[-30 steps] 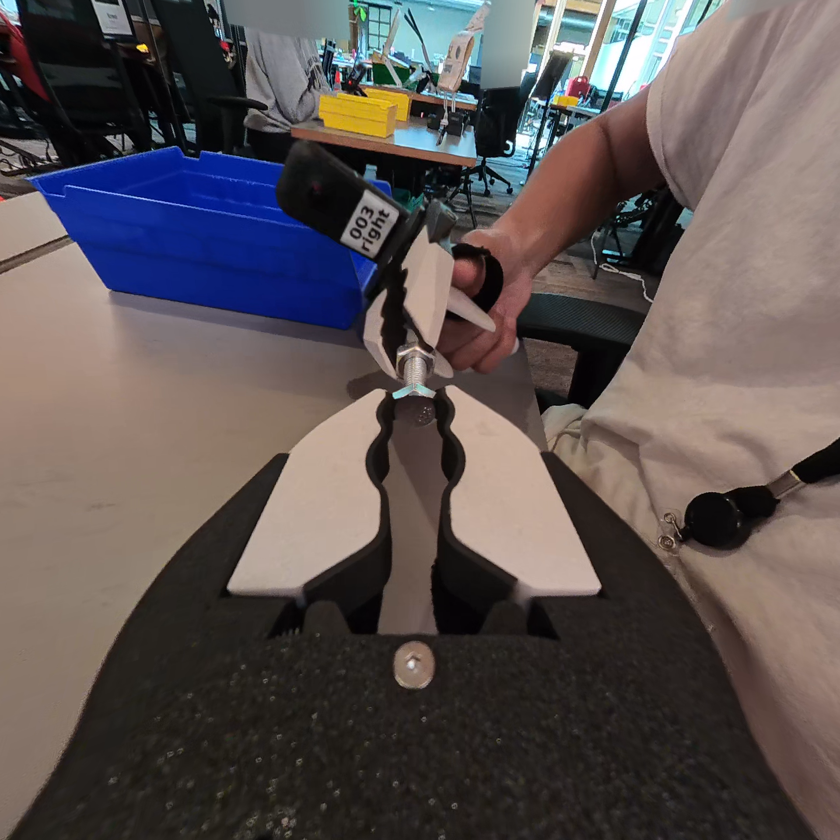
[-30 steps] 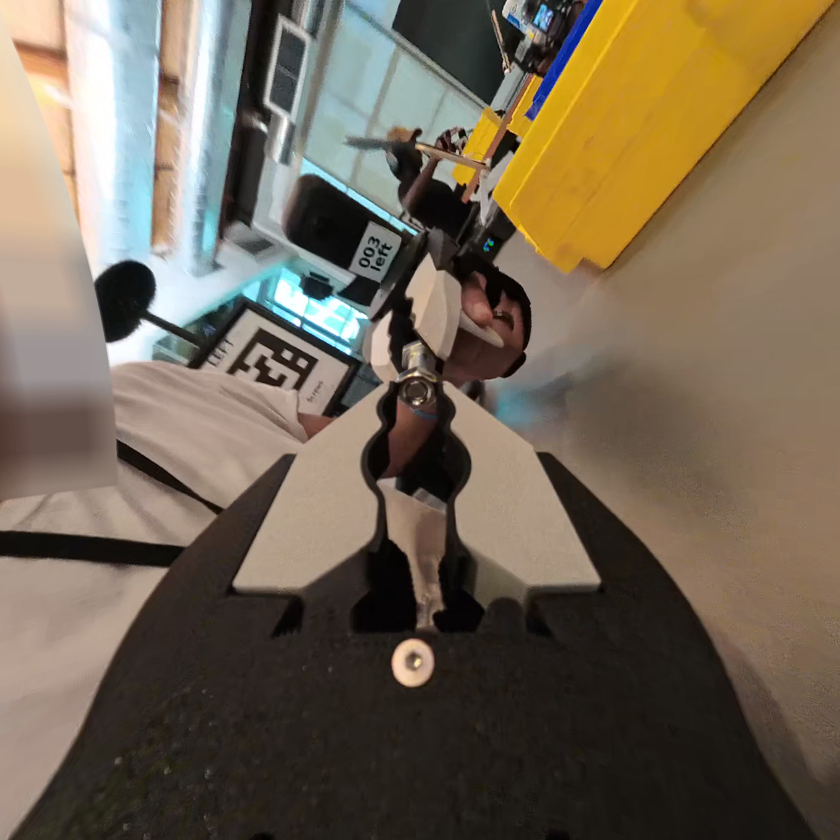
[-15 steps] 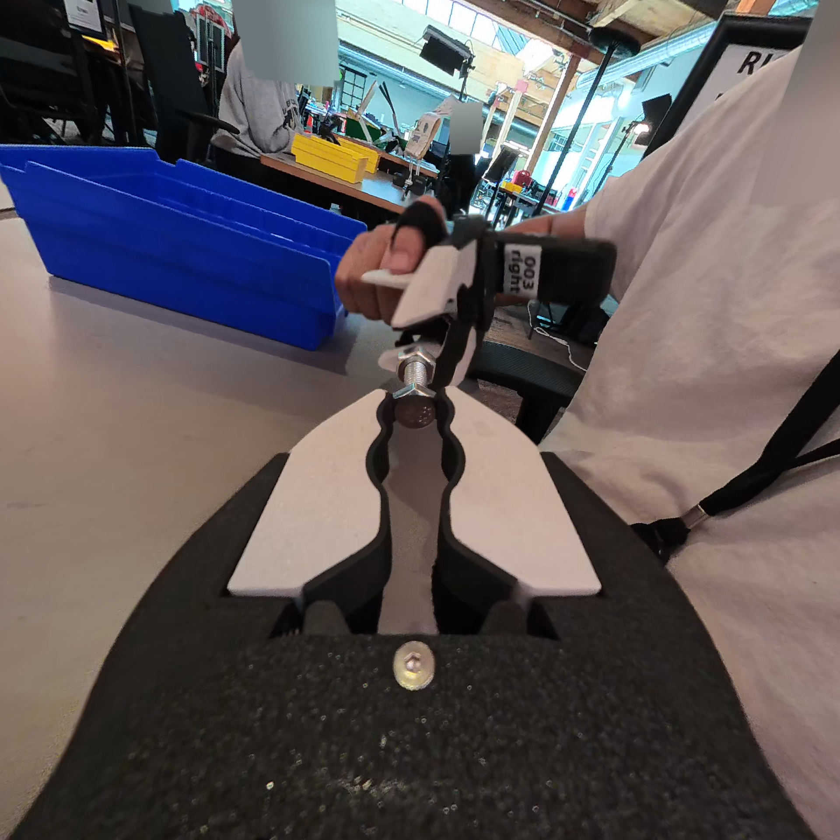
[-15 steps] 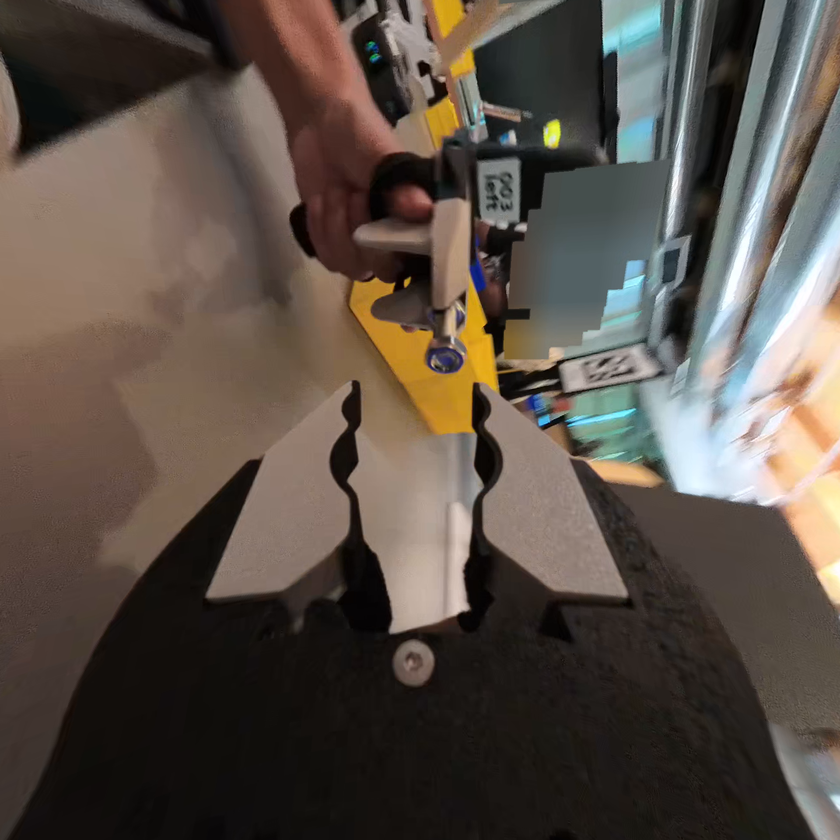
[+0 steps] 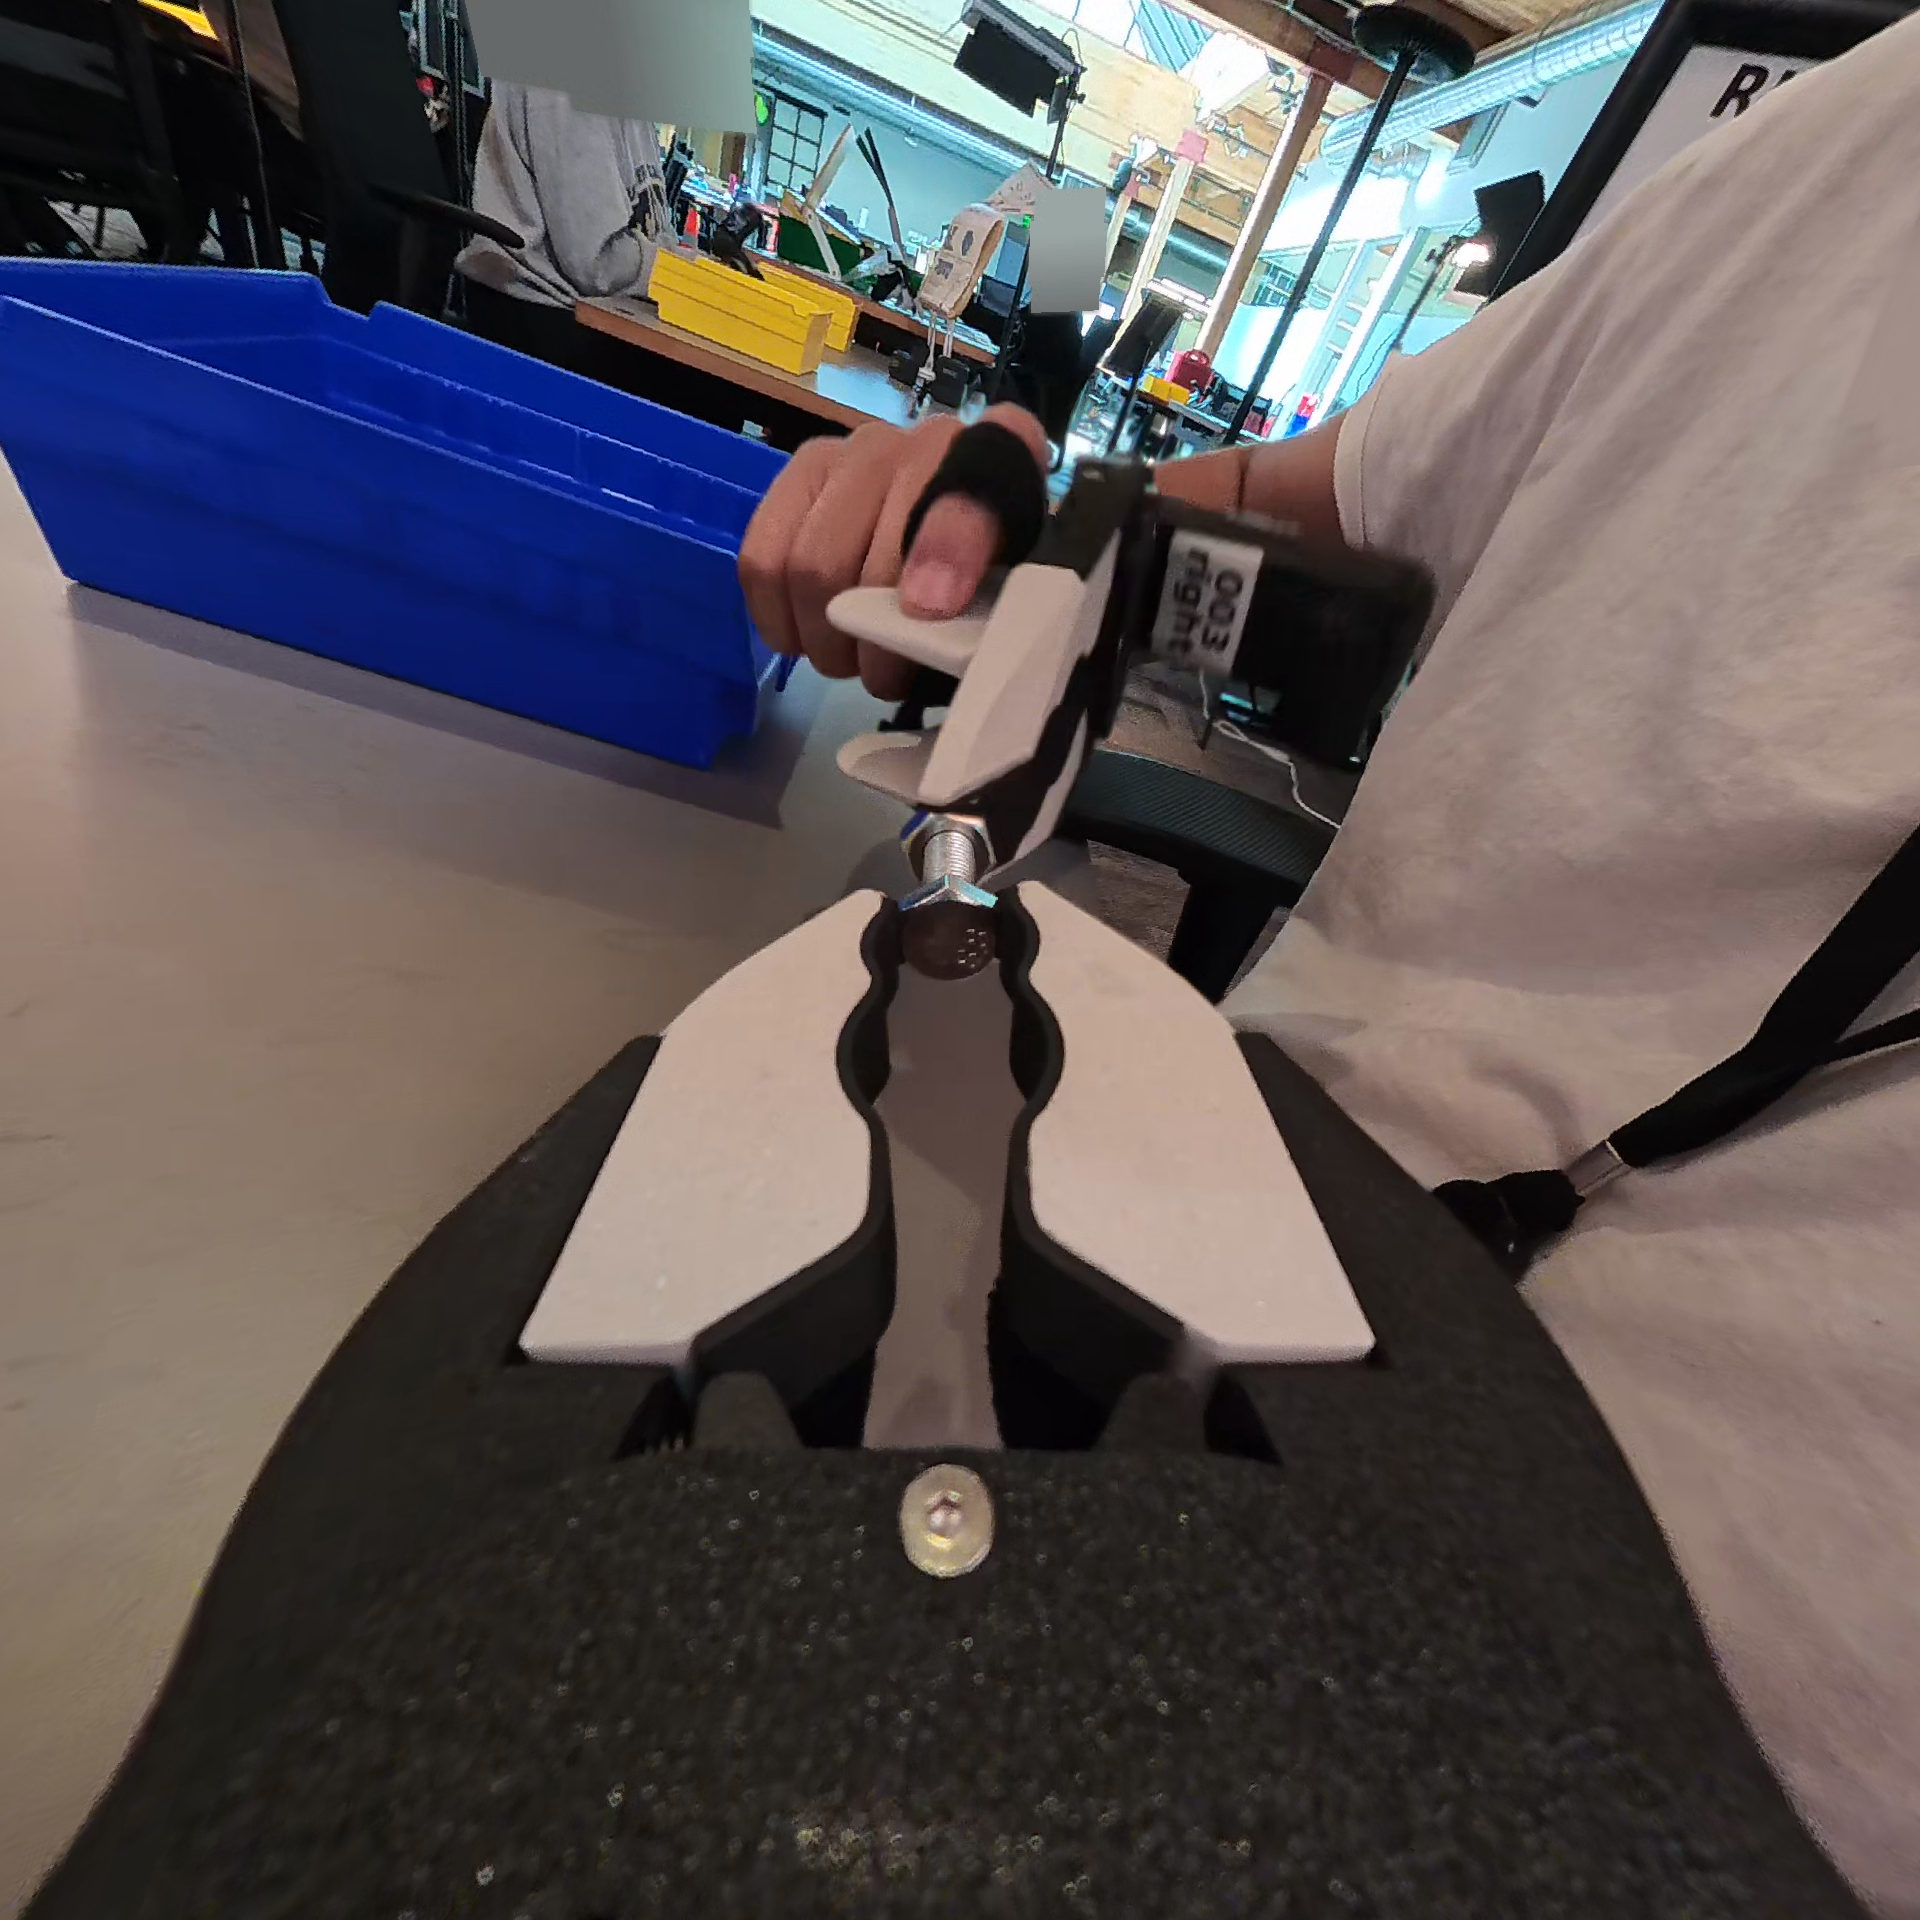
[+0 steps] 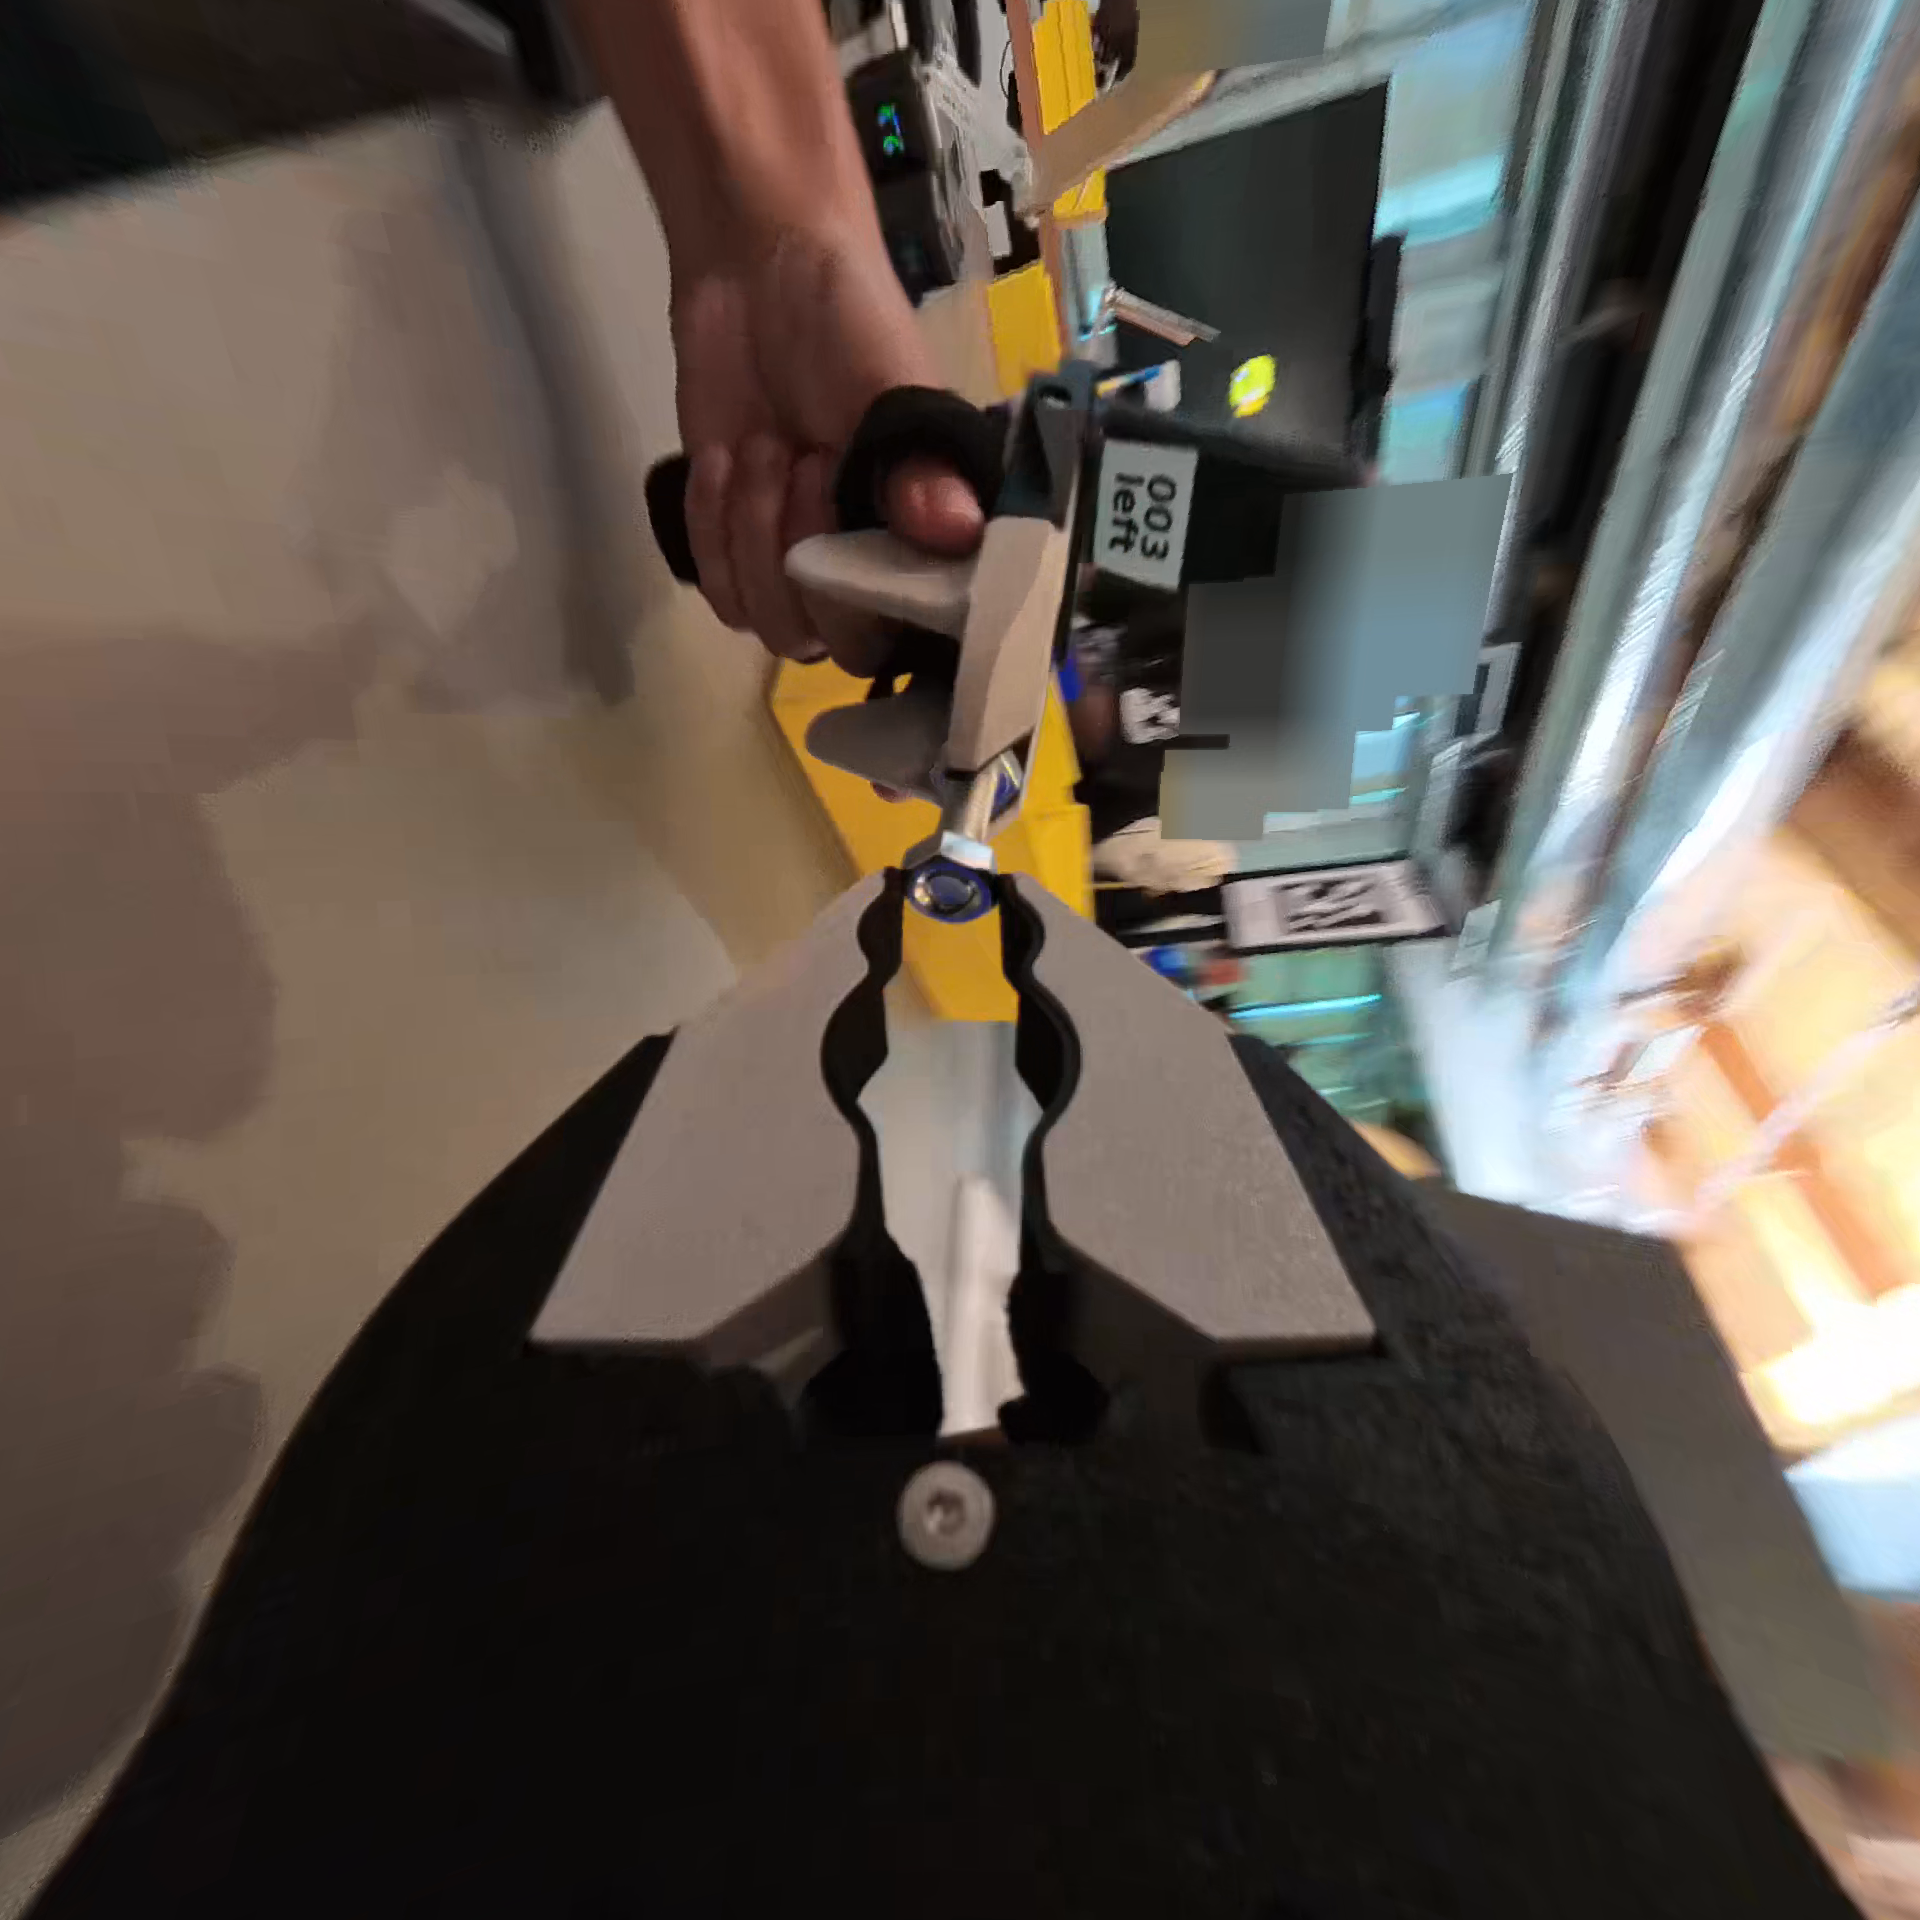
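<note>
Steel bolt (image 5: 943, 902) spans both tools above the table (image 5: 312, 987).
Left tool (image 5: 945, 935) clamps the bolt head; right tool (image 6: 948, 896), at 12 o'clock, grips the nut (image 6: 943, 891). Judged best practice: keep both tools coaxial; rotate the nut without tilting.

Open-plan workshop or robotics lab. Beyond the tongs stand a blue parts bin (image 5: 395, 520) on the counter (image 5: 312, 987), yellow bins (image 5: 748, 312) on a farther workbench (image 5: 727, 358), office chairs, exposed ducting (image 5: 1496, 83) and a light stand (image 5: 1340, 208) overhead.
</note>
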`<state>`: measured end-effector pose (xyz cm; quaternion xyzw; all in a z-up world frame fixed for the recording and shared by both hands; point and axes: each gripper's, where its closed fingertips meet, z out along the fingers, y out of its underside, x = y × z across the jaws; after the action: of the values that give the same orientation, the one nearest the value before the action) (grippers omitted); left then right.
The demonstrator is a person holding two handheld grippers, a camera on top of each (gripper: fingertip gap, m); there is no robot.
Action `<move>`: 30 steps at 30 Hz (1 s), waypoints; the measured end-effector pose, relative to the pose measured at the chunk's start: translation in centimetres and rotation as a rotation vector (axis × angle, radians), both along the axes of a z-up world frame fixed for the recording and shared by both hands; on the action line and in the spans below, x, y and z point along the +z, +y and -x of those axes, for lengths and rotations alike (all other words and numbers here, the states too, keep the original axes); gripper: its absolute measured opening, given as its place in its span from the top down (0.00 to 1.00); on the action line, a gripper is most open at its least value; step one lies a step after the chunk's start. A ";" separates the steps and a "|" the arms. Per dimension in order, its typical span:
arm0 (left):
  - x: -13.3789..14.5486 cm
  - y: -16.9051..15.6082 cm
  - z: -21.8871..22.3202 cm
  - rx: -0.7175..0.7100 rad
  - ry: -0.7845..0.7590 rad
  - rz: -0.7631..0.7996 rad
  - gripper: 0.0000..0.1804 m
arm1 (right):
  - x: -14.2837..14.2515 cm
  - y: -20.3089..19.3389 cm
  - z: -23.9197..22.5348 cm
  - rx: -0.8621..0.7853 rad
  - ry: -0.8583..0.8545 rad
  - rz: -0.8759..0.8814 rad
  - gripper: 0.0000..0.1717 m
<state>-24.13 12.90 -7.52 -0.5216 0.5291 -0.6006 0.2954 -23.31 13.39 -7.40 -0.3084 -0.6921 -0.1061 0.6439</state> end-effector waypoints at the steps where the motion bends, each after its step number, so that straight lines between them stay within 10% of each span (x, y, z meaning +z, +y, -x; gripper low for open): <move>1: 0.1 0.1 0.0 0.007 -0.005 -0.010 0.90 | 0.0 0.1 0.1 -0.006 0.051 0.147 0.90; 13: -0.3 1.4 0.2 0.083 0.005 -0.124 0.90 | -0.4 1.0 0.6 0.174 0.972 2.244 0.89; 19: -0.6 2.1 0.2 0.113 0.025 -0.093 0.90 | -0.9 1.0 0.3 0.159 0.959 1.841 0.77; 30: -0.5 1.2 0.6 0.027 0.023 0.130 0.90 | -0.3 -0.4 -1.0 -0.137 0.419 0.243 0.73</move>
<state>-24.72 14.13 -8.04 -0.5537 0.4852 -0.6237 0.2628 -22.27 12.95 -7.73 -0.4451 -0.5285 0.0009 0.7229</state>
